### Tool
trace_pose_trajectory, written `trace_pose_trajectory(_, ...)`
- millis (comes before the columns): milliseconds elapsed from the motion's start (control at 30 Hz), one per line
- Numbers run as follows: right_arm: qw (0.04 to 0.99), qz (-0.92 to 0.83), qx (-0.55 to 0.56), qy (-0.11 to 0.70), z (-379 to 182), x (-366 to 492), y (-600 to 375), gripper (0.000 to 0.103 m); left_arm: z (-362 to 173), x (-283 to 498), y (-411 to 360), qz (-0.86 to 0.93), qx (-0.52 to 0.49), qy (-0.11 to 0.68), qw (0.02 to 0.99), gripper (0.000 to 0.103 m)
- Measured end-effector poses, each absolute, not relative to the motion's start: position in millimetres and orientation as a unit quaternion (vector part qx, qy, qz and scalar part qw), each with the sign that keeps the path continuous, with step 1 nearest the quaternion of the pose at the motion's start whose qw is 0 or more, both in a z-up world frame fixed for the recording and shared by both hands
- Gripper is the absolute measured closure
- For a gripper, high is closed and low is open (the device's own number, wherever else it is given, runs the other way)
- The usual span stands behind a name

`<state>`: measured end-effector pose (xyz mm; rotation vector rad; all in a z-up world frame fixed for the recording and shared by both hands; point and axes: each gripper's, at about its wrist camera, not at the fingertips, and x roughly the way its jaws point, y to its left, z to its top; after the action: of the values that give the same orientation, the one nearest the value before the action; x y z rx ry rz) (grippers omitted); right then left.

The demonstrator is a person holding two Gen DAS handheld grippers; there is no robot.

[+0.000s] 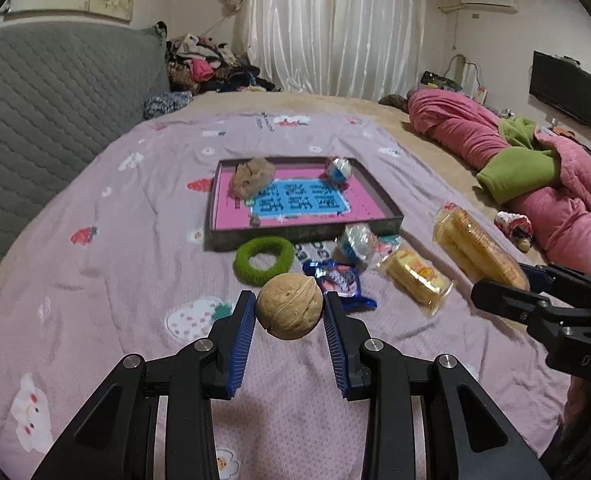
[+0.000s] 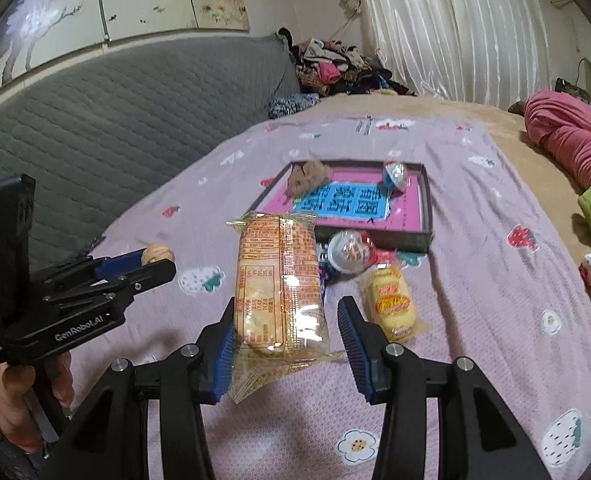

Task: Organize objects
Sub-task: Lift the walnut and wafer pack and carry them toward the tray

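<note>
Walnut [image 1: 289, 306] pinched in the left gripper [image 1: 289, 312] jaws, up off the bed [image 1: 135, 280]! Right gripper [image 2: 285, 332] jaws clamp a biscuit pack [image 2: 279, 280], also aloft, near side of the tray [image 1: 375, 200].

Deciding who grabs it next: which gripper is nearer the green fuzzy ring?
Left. The left gripper, holding the walnut, hangs just in front of the green ring; the right gripper, holding the cracker pack, is off to its right.
</note>
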<state>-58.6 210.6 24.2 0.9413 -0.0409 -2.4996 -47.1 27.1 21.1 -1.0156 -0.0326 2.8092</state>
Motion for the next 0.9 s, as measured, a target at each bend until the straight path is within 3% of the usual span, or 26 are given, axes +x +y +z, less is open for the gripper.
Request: trace_pose_trajectory(900,0.214,-0.941,0.262,-0.027,133.8,-102.1,222.9,0.055,127.1,-112.2,40.3,0.958,-0.274,0.008,0.083,0.067)
